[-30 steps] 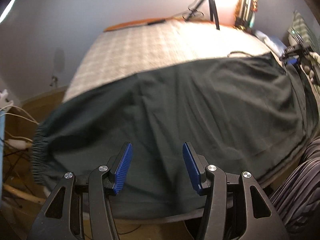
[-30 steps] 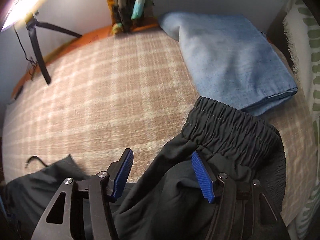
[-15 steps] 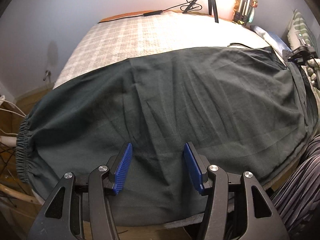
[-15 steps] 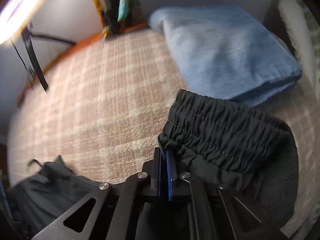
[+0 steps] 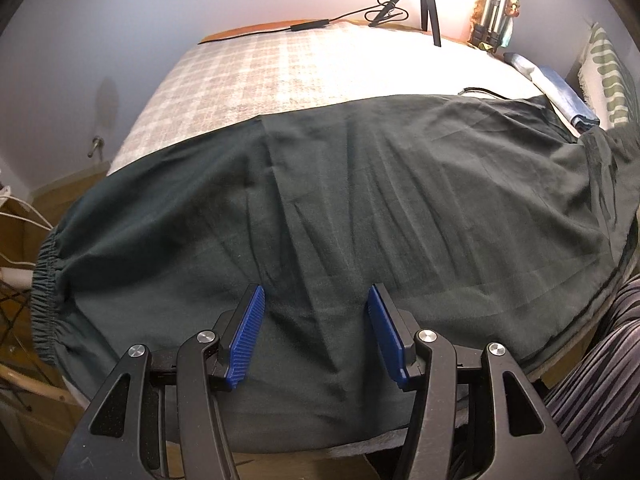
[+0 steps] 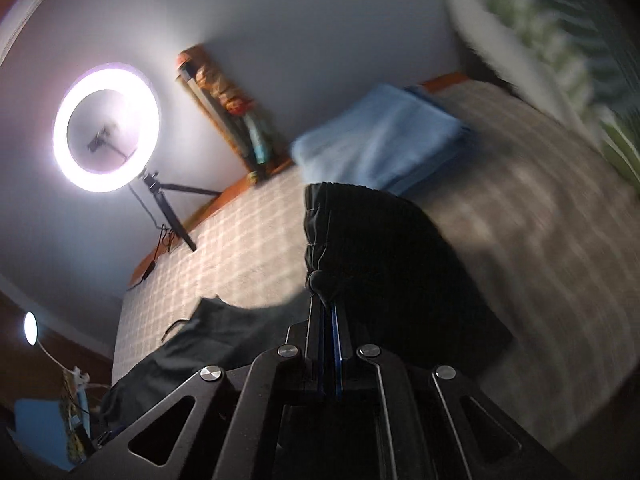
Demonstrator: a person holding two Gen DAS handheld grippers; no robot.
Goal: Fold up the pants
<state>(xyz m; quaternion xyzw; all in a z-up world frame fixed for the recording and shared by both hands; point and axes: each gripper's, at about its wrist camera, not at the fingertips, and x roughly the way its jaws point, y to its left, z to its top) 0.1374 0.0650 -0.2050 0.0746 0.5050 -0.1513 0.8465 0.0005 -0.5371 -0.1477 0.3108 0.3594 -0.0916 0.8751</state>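
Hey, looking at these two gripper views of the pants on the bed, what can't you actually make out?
- Right wrist view: how much waistband fabric the right gripper pinches; the shut fingers cover it.
- Right wrist view: the bed cover and patterned pillow are motion-blurred.
- Left wrist view: the pants near hem is hidden behind the open left gripper.
- Left wrist view: the folded blue cloth is small, partly covered by the pants.

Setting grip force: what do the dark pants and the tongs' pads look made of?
The pants look like thin matte woven fabric: soft creases, a gathered elastic cuff. The left tongs have blue ribbed pads, probably rubber or plastic.
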